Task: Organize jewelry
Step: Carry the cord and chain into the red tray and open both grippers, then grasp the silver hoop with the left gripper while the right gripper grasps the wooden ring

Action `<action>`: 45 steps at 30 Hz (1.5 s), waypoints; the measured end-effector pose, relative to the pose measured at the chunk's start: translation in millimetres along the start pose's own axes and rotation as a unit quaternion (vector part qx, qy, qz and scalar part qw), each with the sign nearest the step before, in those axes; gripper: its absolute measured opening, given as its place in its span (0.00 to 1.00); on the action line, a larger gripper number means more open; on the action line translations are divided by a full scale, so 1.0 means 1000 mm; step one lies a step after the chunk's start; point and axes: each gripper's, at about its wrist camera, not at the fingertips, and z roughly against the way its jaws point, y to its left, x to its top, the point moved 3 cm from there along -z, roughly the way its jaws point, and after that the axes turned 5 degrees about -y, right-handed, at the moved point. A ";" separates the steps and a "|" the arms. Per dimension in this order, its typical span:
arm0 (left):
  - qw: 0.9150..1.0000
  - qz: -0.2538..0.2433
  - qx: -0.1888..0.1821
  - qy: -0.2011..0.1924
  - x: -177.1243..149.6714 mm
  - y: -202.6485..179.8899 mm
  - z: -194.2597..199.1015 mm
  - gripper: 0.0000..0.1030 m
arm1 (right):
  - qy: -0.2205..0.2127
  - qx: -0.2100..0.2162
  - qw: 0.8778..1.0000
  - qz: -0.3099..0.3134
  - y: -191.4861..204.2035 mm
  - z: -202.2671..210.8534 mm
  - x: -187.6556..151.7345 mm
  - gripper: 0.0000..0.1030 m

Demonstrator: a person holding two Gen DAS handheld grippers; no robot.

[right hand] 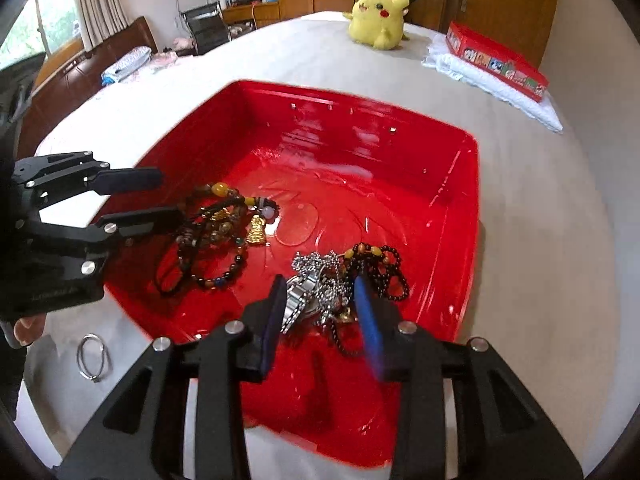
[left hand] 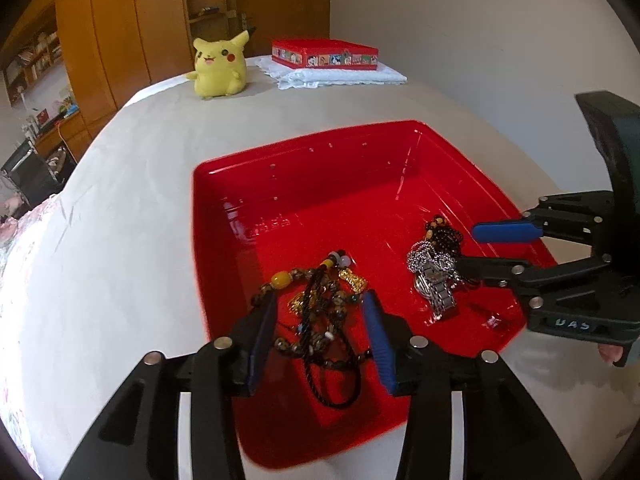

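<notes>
Two hand-held grippers reached into a red tray (left hand: 224, 200) on a white-covered table (left hand: 132, 184), where the jewelry lay in two heaps on the tray's floor. The left gripper (left hand: 322, 334) stood wide open around a tangle of brown beads (left hand: 320, 308) and black cord (a yellow bead and gold charms among them), gripping nothing, while the right gripper (right hand: 320, 320), equally spread, straddled a silver watch (right hand: 298, 300), chain and dark beads (right hand: 380, 266) without closing. Outside the tray, just off its near left corner, lay a metal ring (right hand: 93, 357); beyond its far side sat a yellow plush toy (right hand: 378, 16) and a red box (right hand: 496, 60).
</notes>
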 end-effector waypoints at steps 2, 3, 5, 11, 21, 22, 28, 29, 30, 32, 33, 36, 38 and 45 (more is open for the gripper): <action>1.000 -0.001 0.002 -0.010 -0.003 0.001 0.014 0.49 | -0.013 0.002 1.000 -0.001 0.001 0.013 -0.002 0.34; 1.000 -0.003 0.008 -0.014 -0.006 0.002 0.024 0.53 | -0.021 0.002 1.000 -0.001 0.002 0.021 -0.004 0.34; 1.000 -0.003 0.009 -0.025 -0.013 0.002 0.044 0.56 | -0.040 0.005 0.999 -0.004 0.006 0.041 -0.011 0.37; 0.999 -0.005 0.017 -0.048 -0.052 0.001 0.098 0.67 | -0.087 0.018 0.996 -0.020 0.020 0.093 -0.047 0.45; 1.000 0.024 0.009 -0.001 -0.147 -0.009 0.117 0.74 | -0.082 -0.001 0.996 -0.037 0.037 0.106 -0.114 0.51; 1.000 0.026 0.008 0.002 -0.152 -0.010 0.116 0.75 | -0.079 0.003 0.996 -0.042 0.039 0.104 -0.118 0.52; 0.999 0.040 -0.009 0.033 -0.181 -0.023 0.101 0.76 | -0.065 -0.003 0.997 -0.030 0.057 0.088 -0.137 0.52; 0.998 0.041 -0.011 0.036 -0.183 -0.024 0.099 0.76 | -0.063 -0.004 0.998 -0.030 0.058 0.086 -0.140 0.52; 0.998 0.040 -0.009 0.038 -0.184 -0.026 0.097 0.76 | -0.060 -0.004 0.998 -0.031 0.058 0.082 -0.141 0.52; 0.999 0.031 0.000 0.040 -0.184 -0.030 0.092 0.77 | -0.049 -0.005 0.998 -0.033 0.058 0.073 -0.145 0.52; 0.999 0.028 0.002 0.040 -0.184 -0.032 0.090 0.79 | -0.043 -0.009 0.998 -0.033 0.057 0.067 -0.145 0.52; 0.999 0.019 0.010 0.044 -0.182 -0.036 0.082 0.88 | -0.029 -0.014 0.999 -0.036 0.056 0.051 -0.142 0.52; 0.999 0.018 0.015 0.044 -0.180 -0.037 0.078 0.92 | -0.025 -0.016 0.999 -0.037 0.056 0.041 -0.137 0.52; 0.999 0.027 0.020 0.041 -0.170 -0.034 0.066 0.94 | -0.027 -0.028 0.999 -0.034 0.058 0.017 -0.108 0.53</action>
